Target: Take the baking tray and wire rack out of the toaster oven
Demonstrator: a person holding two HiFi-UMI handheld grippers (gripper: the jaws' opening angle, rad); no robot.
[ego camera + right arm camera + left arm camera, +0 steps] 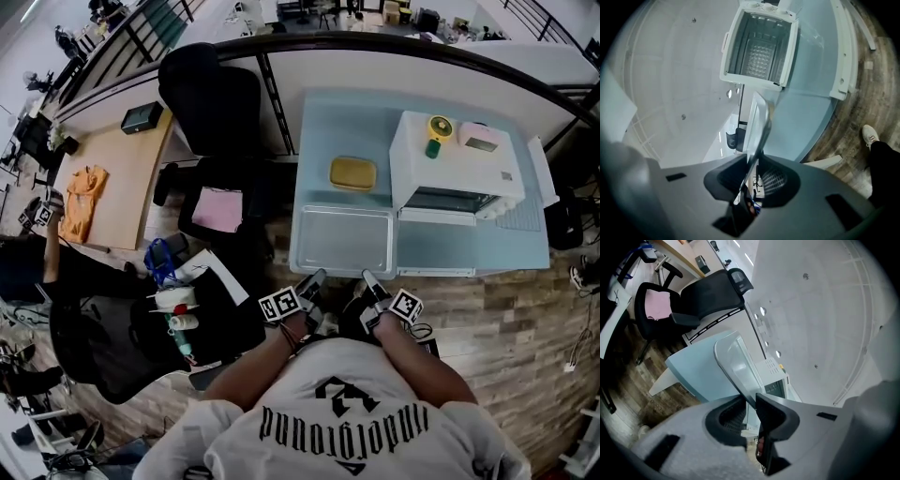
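Baking tray (342,242), near rim pinched in left tongs (313,280) and right tongs (368,279).

Inside the white box-shaped toaster oven (759,44), pale mesh (759,60) too blurred to call rack or floor. Left of that oven, near rim of flat silver metal baking tray (342,242) buried between jaws.

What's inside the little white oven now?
In the right gripper view, the open toaster oven shows ribbed side walls and a shiny criss-cross grid deep inside, maybe the wire rack. In the head view, its roof covers the inside.
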